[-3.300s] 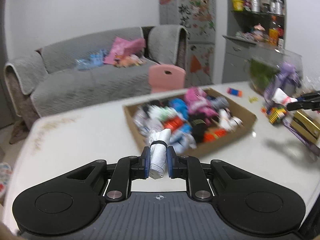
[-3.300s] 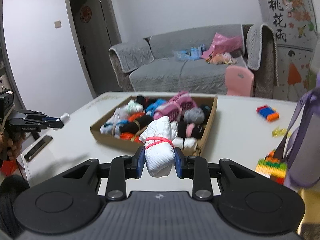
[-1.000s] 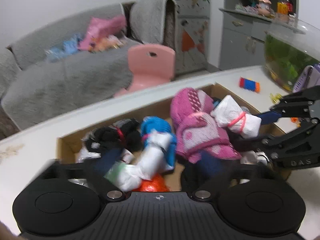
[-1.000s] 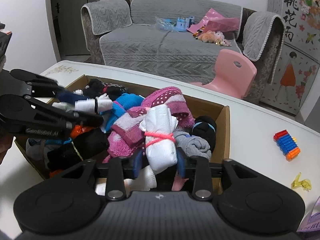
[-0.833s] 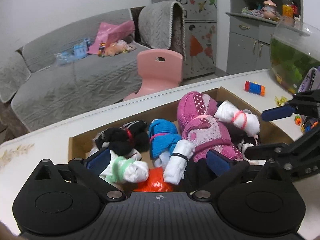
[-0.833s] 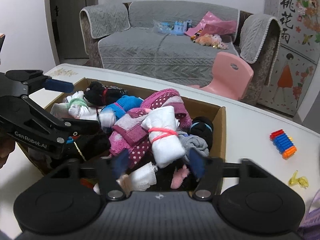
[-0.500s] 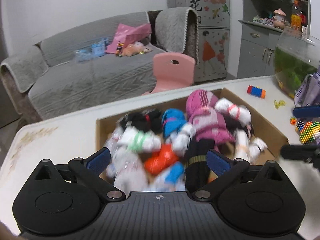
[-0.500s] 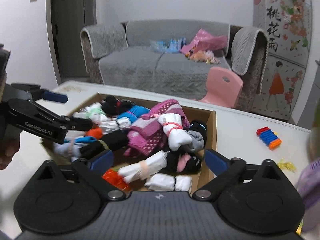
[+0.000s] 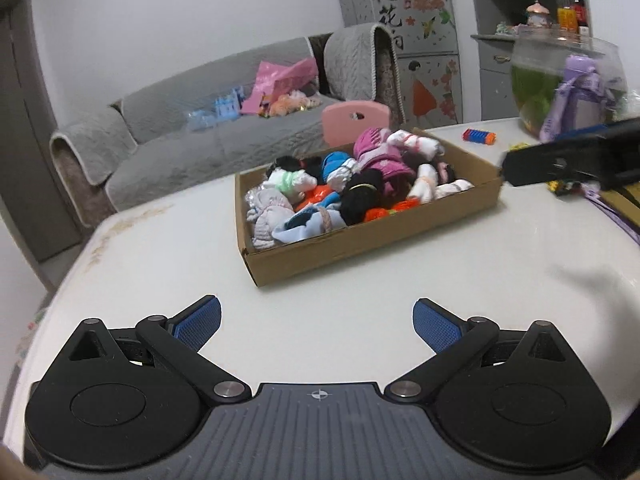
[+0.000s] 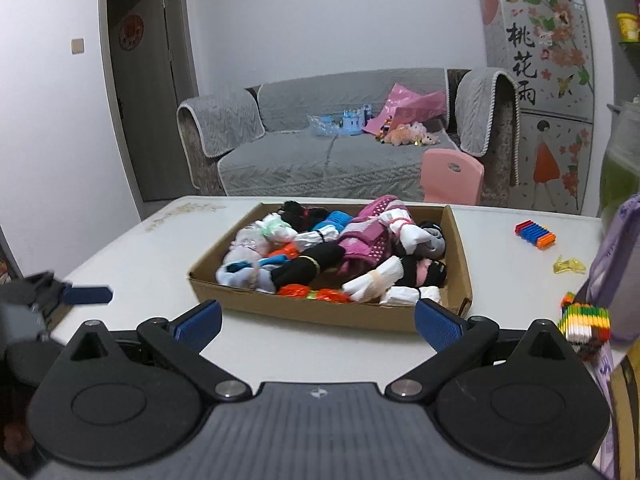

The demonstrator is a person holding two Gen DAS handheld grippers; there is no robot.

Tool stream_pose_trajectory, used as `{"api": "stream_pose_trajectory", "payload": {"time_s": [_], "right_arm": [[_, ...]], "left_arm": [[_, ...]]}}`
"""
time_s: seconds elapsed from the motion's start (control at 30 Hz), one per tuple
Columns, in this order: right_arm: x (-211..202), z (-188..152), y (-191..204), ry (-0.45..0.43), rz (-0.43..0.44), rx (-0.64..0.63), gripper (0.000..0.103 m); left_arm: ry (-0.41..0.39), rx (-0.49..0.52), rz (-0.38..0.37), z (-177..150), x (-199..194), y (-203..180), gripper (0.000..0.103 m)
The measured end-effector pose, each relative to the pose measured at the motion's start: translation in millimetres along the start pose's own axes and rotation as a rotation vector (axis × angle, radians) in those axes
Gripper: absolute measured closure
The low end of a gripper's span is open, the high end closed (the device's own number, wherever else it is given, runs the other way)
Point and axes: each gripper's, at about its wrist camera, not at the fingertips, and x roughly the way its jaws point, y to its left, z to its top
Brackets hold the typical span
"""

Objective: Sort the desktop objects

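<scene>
A shallow cardboard box on the white table holds several rolled sock bundles. Among them lie a white bundle with a pink band and a white bundle with a black band. My left gripper hangs open over bare table, short of the box's near left corner, with nothing between its blue pads. My right gripper is open and empty just before the box's near wall. Each gripper shows at the edge of the other's view: the right gripper, the left gripper.
On the right of the table are a blue-orange toy block, a yellow clip, a striped block stack, a purple bag and a fish tank. A pink chair and grey sofa stand behind.
Both grippers opened over the box and let their white sock bundles fall among the others. Both then drew back from the box, the left to the left and the right to the right.
</scene>
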Motion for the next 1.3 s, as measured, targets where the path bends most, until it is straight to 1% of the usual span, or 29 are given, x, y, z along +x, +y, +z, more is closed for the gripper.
{"api": "stream_pose_trajectory", "payload": {"time_s": [0.07, 0.13, 0.23, 0.33, 0.37, 0.43, 0.47, 0.5, 0.53, 0.57, 0.6, 0.63, 0.67, 0.7, 0.73, 0.77, 0.87, 0.97, 1.1, 1.2, 1.23, 1.27, 1.3], "right_arm": [[-7, 1, 5, -0.011, 0.007, -0.001, 0.001], [-14, 3, 9, -0.023, 0.011, -0.007, 0.001], [-23, 5, 13, -0.051, 0.009, -0.012, 0.001], [-27, 9, 14, -0.064, 0.002, -0.017, 0.0], [-28, 9, 15, -0.068, 0.002, -0.019, 0.0], [-29, 10, 17, -0.071, -0.002, -0.023, 0.0], [-30, 11, 16, -0.077, -0.007, -0.026, 0.0], [-30, 11, 17, -0.078, -0.009, -0.027, 0.0], [-31, 11, 17, -0.081, -0.009, -0.029, 0.0], [-30, 11, 17, -0.085, -0.011, -0.029, 0.0], [-30, 10, 18, -0.086, -0.015, -0.029, 0.0], [-29, 10, 19, -0.087, -0.014, -0.03, 0.0], [-28, 9, 18, -0.09, -0.015, -0.03, 0.0], [-28, 8, 19, -0.09, -0.015, -0.025, 0.0], [-27, 8, 19, -0.088, -0.008, -0.021, 0.0], [-26, 6, 19, -0.088, -0.003, -0.019, 0.0], [-25, 3, 19, -0.084, -0.002, -0.016, 0.0], [-27, 2, 18, -0.088, 0.002, -0.011, 0.0], [-28, 2, 18, -0.095, -0.002, -0.007, 0.0], [-28, 3, 18, -0.097, -0.003, -0.011, 0.0], [-28, 4, 19, -0.095, -0.004, -0.016, 0.0], [-27, 5, 20, -0.092, -0.008, -0.027, 0.0], [-27, 6, 21, -0.094, -0.015, -0.036, 0.0]], "left_arm": [[-0.017, -0.009, 0.007, 1, -16, -3, 0.0], [-0.044, -0.036, -0.008, 6, -32, -1, 0.0], [-0.06, -0.115, -0.101, 14, -45, 11, 0.0], [-0.1, -0.219, -0.264, 24, -51, 32, 0.0], [-0.116, -0.259, -0.286, 26, -54, 37, 0.0], [-0.154, -0.324, -0.268, 27, -58, 47, 0.0], [-0.17, -0.332, -0.28, 29, -58, 51, 0.0], [-0.175, -0.326, -0.316, 30, -57, 55, 0.0], [-0.163, -0.344, -0.368, 30, -53, 60, 0.0], [-0.136, -0.367, -0.382, 31, -50, 64, 0.0], [-0.109, -0.362, -0.336, 34, -48, 63, 0.0], [-0.085, -0.308, -0.232, 38, -47, 58, 0.0], [-0.088, -0.229, -0.105, 40, -47, 48, 0.0], [-0.101, -0.175, -0.01, 40, -48, 41, 0.0], [-0.107, -0.154, 0.037, 40, -48, 38, 0.0], [-0.117, -0.167, 0.038, 39, -50, 39, 0.0], [-0.107, -0.233, -0.033, 39, -48, 49, 0.0], [-0.077, -0.208, -0.039, 41, -40, 49, 0.0], [-0.077, -0.189, -0.05, 43, -36, 47, 0.0], [-0.073, -0.138, 0.014, 45, -41, 35, 0.001], [-0.074, -0.112, 0.053, 48, -43, 30, 0.001], [-0.092, -0.091, 0.109, 48, -45, 24, 0.001], [-0.109, -0.089, 0.137, 47, -50, 21, 0.001]]}}
